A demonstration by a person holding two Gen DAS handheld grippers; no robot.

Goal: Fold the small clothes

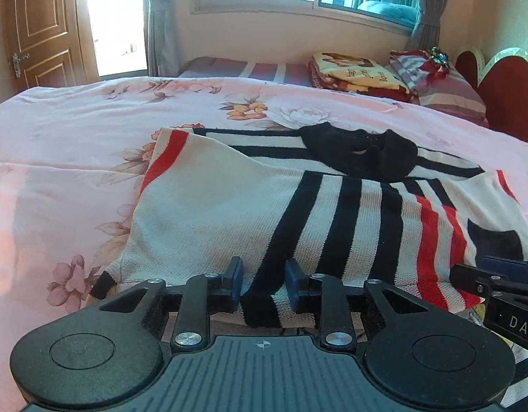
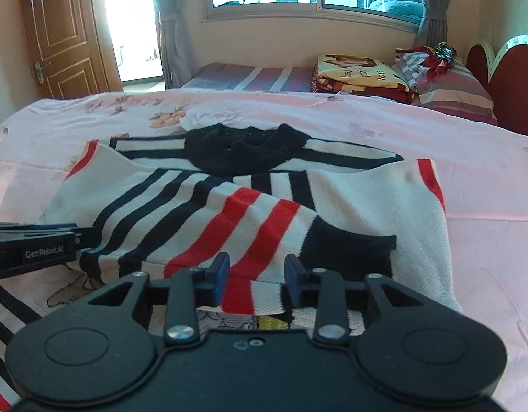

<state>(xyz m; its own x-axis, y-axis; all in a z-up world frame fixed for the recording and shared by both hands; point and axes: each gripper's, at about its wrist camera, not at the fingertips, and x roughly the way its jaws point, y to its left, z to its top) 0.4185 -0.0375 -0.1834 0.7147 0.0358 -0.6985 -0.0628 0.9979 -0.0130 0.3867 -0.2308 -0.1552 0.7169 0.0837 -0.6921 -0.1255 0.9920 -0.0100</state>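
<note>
Lying on the pink bedspread [image 1: 75, 130], the striped sweater [image 1: 229, 206] stretched away from both claws, collar farthest; the left claw [image 1: 264, 283] and right claw [image 2: 256, 276] stood open, unclamped, over its near hem.

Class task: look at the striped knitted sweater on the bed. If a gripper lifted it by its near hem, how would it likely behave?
The sweater would probably droop: its folded-in sleeves already sag in soft creases. Its coarse knit looks grippy rather than slippery. Dragged, it might bunch up on the soft pink quilt.
</note>
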